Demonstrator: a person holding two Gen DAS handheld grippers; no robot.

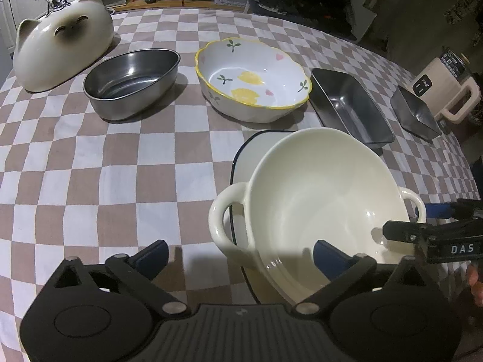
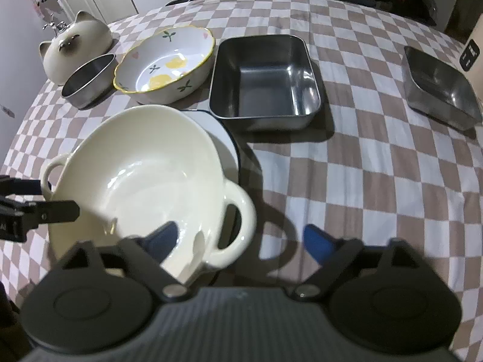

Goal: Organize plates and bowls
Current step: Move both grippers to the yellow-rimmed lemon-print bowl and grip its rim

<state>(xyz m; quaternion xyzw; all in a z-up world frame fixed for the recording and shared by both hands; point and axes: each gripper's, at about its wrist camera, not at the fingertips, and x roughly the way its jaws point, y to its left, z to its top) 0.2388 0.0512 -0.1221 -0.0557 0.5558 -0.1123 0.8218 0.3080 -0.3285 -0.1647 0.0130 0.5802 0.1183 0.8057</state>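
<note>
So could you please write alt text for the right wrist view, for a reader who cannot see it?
A cream two-handled bowl sits on a white plate, with the open right hand-held gripper straddling its near handle. Behind stand a lemon-print bowl, an oval steel bowl, two steel trays and a cat-shaped jar on a checked cloth.

Cream bowl (image 1: 317, 193), lemon-patterned bowl (image 1: 253, 78), brown-and-white checked tablecloth (image 1: 120, 166).

My right gripper (image 2: 241, 244) is wide open over the checked cloth (image 2: 362, 181). Its left finger (image 2: 160, 239) sits inside the cream bowl (image 2: 145, 175), which rests on a white plate (image 2: 223, 141). A metal pan (image 2: 265, 81) sits behind.
</note>
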